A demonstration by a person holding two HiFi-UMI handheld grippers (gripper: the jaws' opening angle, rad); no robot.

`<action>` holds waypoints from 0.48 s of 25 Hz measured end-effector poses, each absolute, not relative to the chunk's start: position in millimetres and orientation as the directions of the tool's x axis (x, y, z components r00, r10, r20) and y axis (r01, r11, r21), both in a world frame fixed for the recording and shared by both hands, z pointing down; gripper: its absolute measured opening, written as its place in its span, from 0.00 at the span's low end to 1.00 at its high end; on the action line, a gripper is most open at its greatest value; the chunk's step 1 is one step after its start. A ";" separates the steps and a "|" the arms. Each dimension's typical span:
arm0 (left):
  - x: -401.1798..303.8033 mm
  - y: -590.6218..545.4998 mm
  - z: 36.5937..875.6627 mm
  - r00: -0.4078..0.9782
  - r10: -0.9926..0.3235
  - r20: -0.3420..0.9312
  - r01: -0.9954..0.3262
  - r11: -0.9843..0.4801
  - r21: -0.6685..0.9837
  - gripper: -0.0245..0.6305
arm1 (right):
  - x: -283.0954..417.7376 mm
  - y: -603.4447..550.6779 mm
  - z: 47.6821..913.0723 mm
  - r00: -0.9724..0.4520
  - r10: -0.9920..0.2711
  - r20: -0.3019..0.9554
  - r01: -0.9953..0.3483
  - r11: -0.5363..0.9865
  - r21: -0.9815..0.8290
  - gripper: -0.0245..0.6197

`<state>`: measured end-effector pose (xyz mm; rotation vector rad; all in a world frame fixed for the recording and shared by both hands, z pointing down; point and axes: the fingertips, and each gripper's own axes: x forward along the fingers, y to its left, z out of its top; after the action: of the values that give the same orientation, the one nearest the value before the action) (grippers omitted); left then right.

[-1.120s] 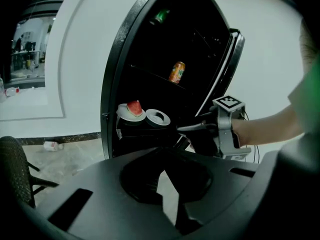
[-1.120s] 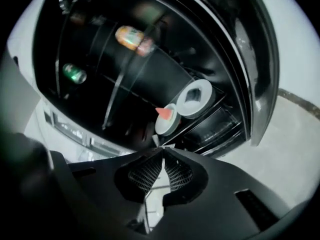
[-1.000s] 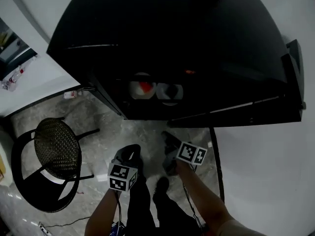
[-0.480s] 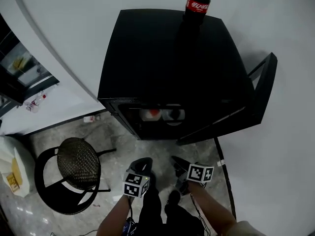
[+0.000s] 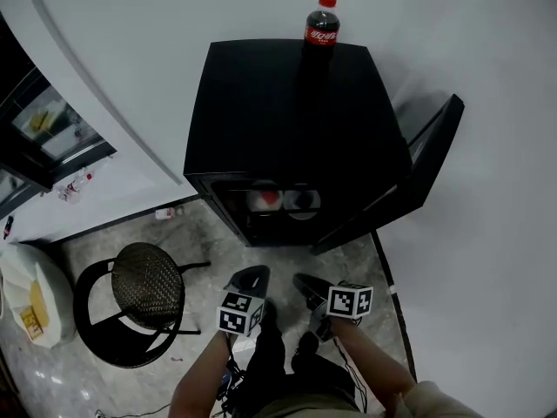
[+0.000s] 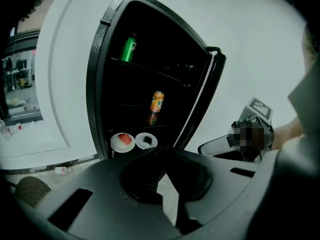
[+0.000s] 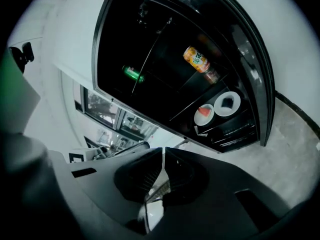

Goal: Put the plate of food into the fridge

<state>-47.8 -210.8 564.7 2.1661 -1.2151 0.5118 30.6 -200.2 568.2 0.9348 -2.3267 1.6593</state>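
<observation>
Open fridge [image 5: 296, 120], door [image 5: 426, 159] swung wide. Plate of food [image 5: 265, 200] on lowest shelf, left part, near front edge; second plate [image 5: 302, 202] just beside it. Left gripper [image 5: 251, 278] and right gripper [image 5: 306, 284] both clenched on nothing, in front of fridge, not touching it. Cola bottle [image 5: 319, 24] upright at back edge of fridge top

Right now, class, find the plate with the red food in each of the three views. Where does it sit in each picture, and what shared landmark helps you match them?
Head view: the plate with the red food is at centre, low inside the open fridge.
Left gripper view: lower left of centre.
Right gripper view: right of centre.
Landmark: the second plate, beside it in every view.
</observation>
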 end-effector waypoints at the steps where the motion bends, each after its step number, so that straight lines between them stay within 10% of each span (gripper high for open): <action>1: -48.4 -211.1 560.4 0.505 -0.635 0.584 -0.862 -0.400 0.311 0.05 | 32.5 -198.3 565.5 -0.798 -0.403 0.448 -0.554 0.200 -0.808 0.08; 12: -41.2 -206.0 520.5 0.500 -0.661 0.559 -0.865 -0.411 0.287 0.05 | 34.0 -172.2 525.4 -0.840 -0.319 0.438 -0.523 0.263 -0.811 0.08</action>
<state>-41.2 -206.0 520.5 2.1996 -1.2486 0.4902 34.0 -172.2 525.4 0.7917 -2.3415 1.6188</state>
